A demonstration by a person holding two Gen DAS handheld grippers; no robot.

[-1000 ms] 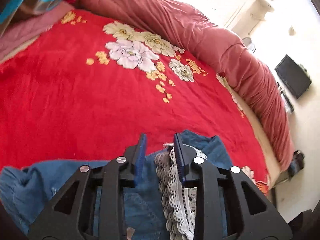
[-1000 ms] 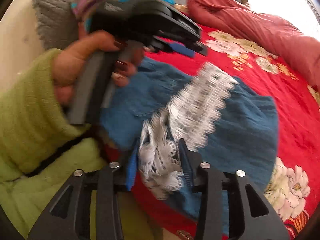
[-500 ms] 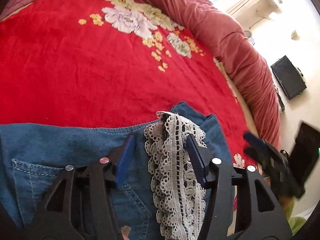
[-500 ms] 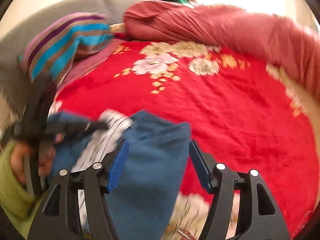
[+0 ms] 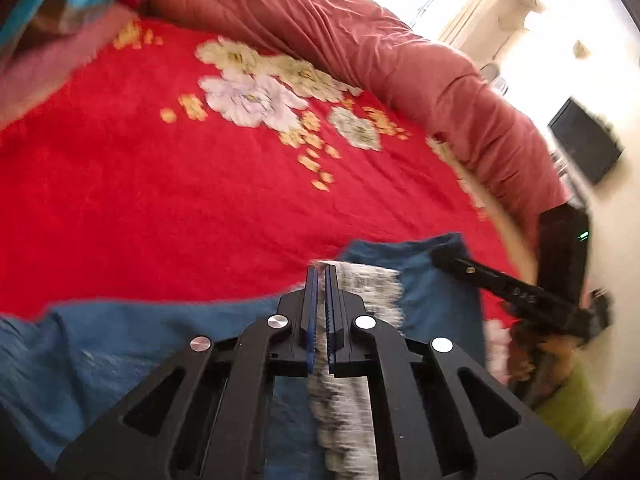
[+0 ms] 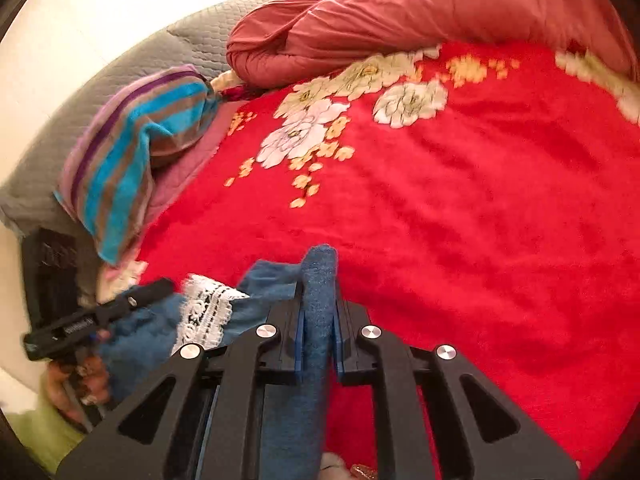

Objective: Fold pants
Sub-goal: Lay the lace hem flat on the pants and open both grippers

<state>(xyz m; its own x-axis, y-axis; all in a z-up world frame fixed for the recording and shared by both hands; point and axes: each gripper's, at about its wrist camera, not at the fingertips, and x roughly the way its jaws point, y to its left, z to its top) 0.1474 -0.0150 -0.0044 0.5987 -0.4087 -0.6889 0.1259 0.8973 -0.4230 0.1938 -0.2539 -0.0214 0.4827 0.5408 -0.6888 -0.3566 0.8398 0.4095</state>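
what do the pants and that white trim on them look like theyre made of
The pants look like soft matte blue denim: faded, grainy weave, limp folds. The white trim looks like cotton lace: scalloped edge, openwork holes. Fibre can't be confirmed.

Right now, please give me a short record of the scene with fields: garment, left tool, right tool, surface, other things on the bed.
garment: blue denim pants with a white lace trim, lying at the near edge of the bed
left tool: left tool shut on the lace trim edge of the pants
right tool: right tool shut on a fold of the blue denim
surface: red floral blanket
other things: rolled pink-red quilt, striped towel, grey pillow
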